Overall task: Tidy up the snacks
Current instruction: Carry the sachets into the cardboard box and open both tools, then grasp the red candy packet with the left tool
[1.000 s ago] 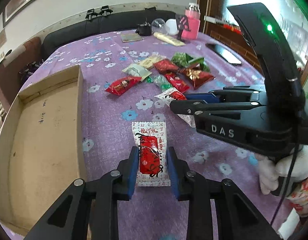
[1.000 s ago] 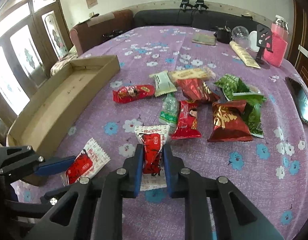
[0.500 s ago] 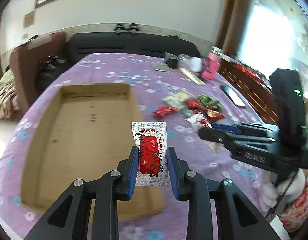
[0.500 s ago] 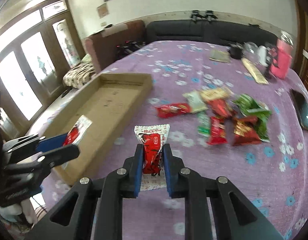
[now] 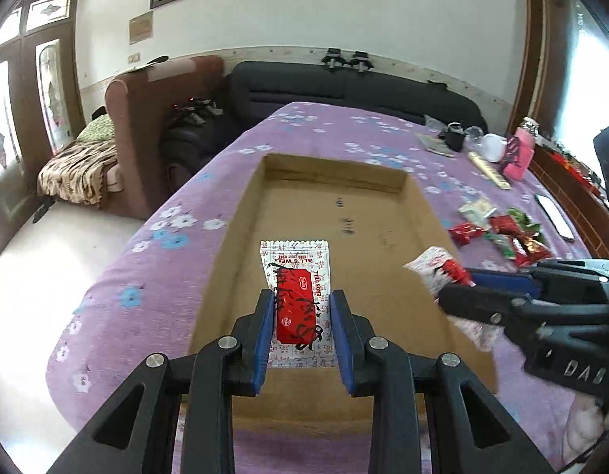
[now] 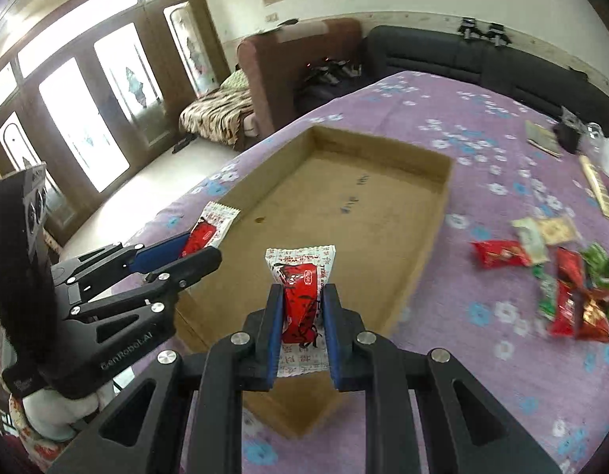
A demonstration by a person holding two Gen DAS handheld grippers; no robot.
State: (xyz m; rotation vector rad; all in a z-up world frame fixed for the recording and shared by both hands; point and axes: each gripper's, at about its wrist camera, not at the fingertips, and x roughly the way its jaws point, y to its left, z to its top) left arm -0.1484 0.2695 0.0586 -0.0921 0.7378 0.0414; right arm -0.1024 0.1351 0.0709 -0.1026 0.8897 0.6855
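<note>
My left gripper (image 5: 300, 300) is shut on a red-and-white snack packet (image 5: 296, 300) and holds it above the near end of the shallow cardboard box (image 5: 245, 213). My right gripper (image 6: 302, 296) is shut on a second red-and-white snack packet (image 6: 300, 292), also held over the box (image 6: 431, 237) near its front. Each gripper shows in the other's view: the right (image 5: 442, 292) at the box's right edge, the left (image 6: 202, 245) at its left edge. The box floor is bare.
A heap of red and green snack packets (image 6: 573, 288) lies on the purple flowered tablecloth (image 6: 482, 308) right of the box. A phone (image 5: 555, 221), a pink bottle (image 5: 519, 154) and small items stand at the far right. A sofa (image 5: 344, 87) and armchair lie beyond.
Both grippers lifted their packets off the cloth and carried them left, from beside the snack heap to above the cardboard box. Both stayed shut.
</note>
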